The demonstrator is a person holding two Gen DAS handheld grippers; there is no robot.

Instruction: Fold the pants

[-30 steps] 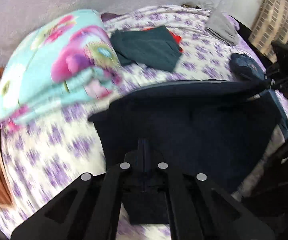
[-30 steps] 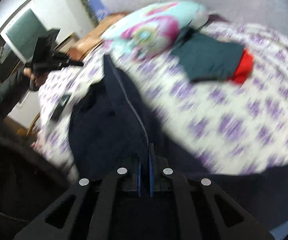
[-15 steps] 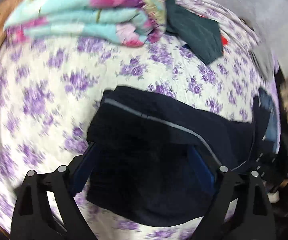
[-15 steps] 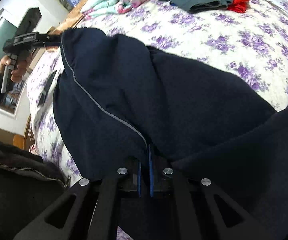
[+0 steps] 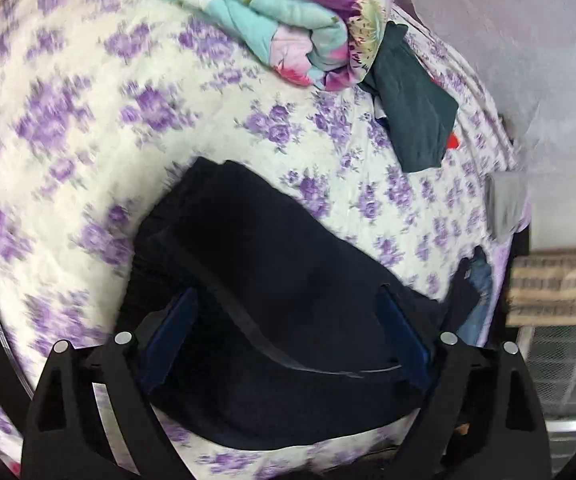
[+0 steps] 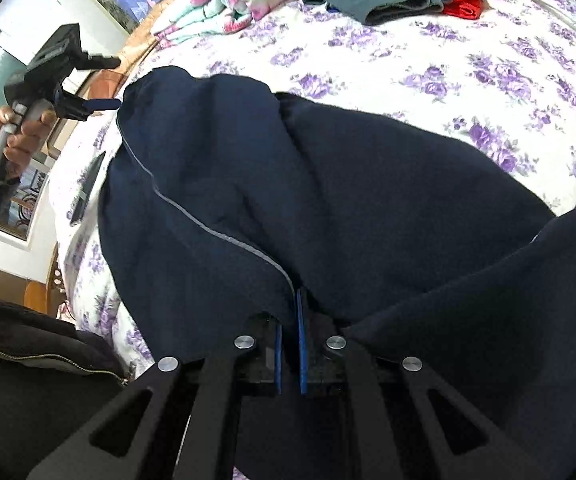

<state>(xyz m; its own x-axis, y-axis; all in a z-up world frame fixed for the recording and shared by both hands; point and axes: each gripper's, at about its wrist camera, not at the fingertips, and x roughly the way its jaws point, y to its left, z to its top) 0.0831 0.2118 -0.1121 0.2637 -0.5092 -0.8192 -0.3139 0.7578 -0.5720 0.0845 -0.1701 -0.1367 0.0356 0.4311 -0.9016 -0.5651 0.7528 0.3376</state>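
Your right claw (image 6: 289, 344) is pinching the soft, limp navy piped pants (image 6: 327, 208) lying on the floral bed (image 6: 447, 64); your left claw (image 5: 288, 344) is hanging spread wide. Grip seams; the fabric is likely to sag.

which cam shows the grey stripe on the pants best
The right wrist view. There the grey piping runs sharp and unbroken down the navy pants to the right gripper. The left wrist view shows only a short, dim arc of it.

No legible txt anywhere
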